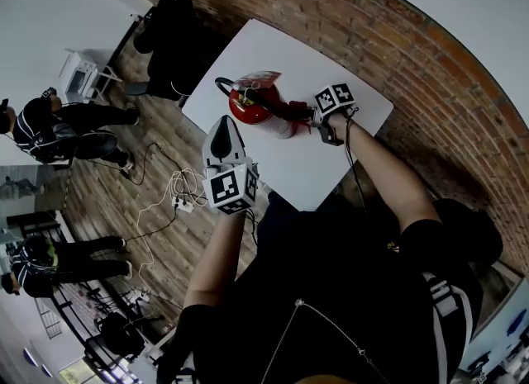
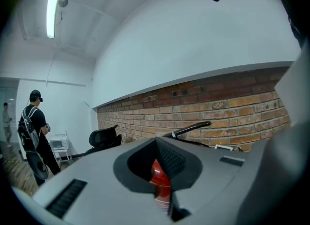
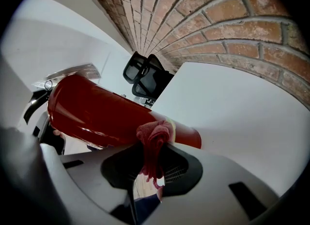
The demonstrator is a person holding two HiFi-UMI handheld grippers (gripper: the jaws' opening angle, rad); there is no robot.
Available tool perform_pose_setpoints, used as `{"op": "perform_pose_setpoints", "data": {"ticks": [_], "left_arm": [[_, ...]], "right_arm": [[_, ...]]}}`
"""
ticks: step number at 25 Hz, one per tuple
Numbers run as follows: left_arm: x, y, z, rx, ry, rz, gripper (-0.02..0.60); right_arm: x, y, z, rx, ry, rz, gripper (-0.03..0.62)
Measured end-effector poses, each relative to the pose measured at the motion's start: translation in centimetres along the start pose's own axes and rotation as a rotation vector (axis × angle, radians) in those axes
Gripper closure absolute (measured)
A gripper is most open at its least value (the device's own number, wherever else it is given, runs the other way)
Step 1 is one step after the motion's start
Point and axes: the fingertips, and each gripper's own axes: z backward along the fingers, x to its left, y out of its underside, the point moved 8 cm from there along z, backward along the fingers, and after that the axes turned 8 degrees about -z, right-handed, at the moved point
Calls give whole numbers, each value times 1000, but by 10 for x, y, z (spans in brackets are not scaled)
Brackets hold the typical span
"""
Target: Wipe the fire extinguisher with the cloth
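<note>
**A:** Red fire extinguisher [image 1: 258, 106], position?

**B:** On the white worktop [image 1: 339, 73], toward the edge nearest the wooden floor. Black lever and hose at its top. Upright or tipped: cannot tell from the head view.

**A:** Right claw [image 1: 324, 122]?

**B:** Clenched on the cloth [image 3: 154, 146]. It is a reddish-pink bunched wad, pinched between the two dark pads. Its upper end is pressed against the cylinder's red side. A loose tail hangs down between the jaws.

**A:** Contact confirmed?

**B:** Yes. In the right gripper view the cloth touches the body, close to where the red paint meets a paler band.

**A:** Left claw [image 1: 221, 139]?

**B:** Closed, nothing gripped. It is held above the worktop's near edge, apart from the extinguisher. In the left gripper view the red cylinder shows beyond the pads, not between them.

**A:** Surroundings?

**B:** Brick wall [image 1: 397, 19] along the worktop's far side. Black office chair [image 1: 169, 35] beyond one corner. A person [image 1: 58, 122] in dark clothes stands well apart on the floor.
</note>
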Motion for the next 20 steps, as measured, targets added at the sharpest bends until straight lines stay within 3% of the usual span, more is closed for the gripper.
{"op": "perform_pose_setpoints", "data": {"ticks": [9, 20], "left_arm": [[-2, 1, 0, -3, 2, 8, 571], [-4, 2, -3, -10, 13, 8, 572]], "right_arm": [[21, -2, 20, -30, -71, -11, 491], [61, -12, 46, -43, -111, 71, 491]]}}
